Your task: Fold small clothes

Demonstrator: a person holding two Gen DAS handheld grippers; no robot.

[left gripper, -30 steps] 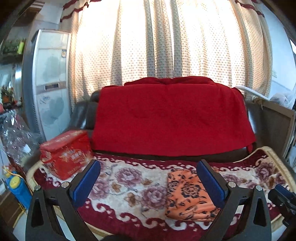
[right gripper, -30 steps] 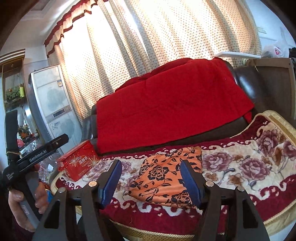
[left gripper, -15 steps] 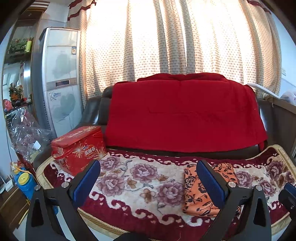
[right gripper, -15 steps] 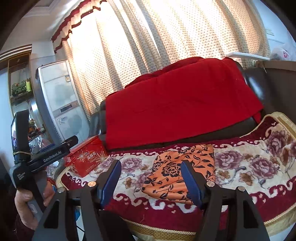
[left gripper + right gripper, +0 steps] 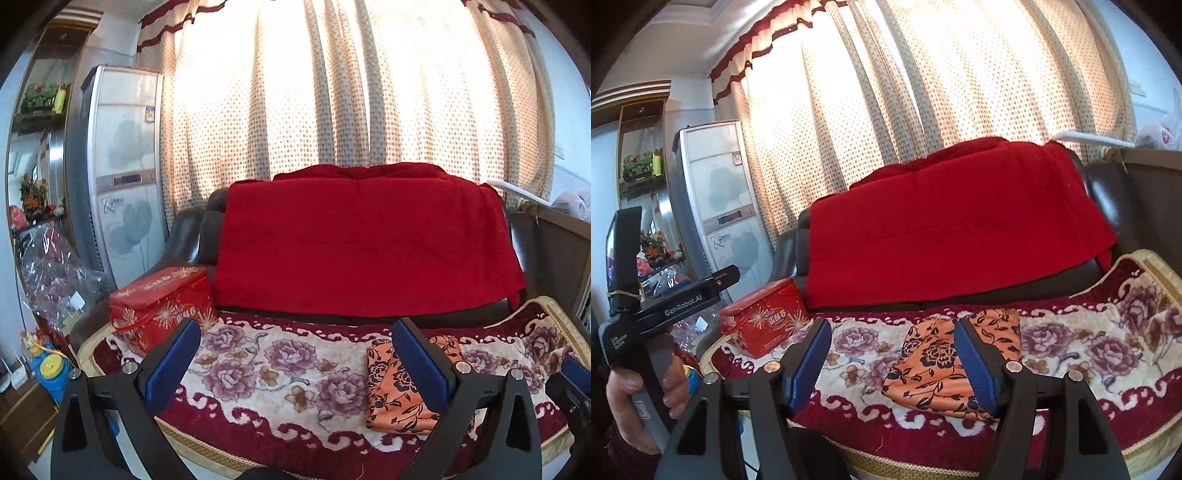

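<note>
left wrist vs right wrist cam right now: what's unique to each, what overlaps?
Left wrist only: the blue and yellow container on the floor at far left, and the left gripper with its own blue fingers spread wide, nothing between them.

Right wrist only: the person's hand gripping the left tool's handle, and the right gripper, open and empty.

Both: the folded orange floral cloth lying flat on the floral sofa cover, the red blanket over the backrest, the red gift box, the dotted curtain and the standing air conditioner.
</note>
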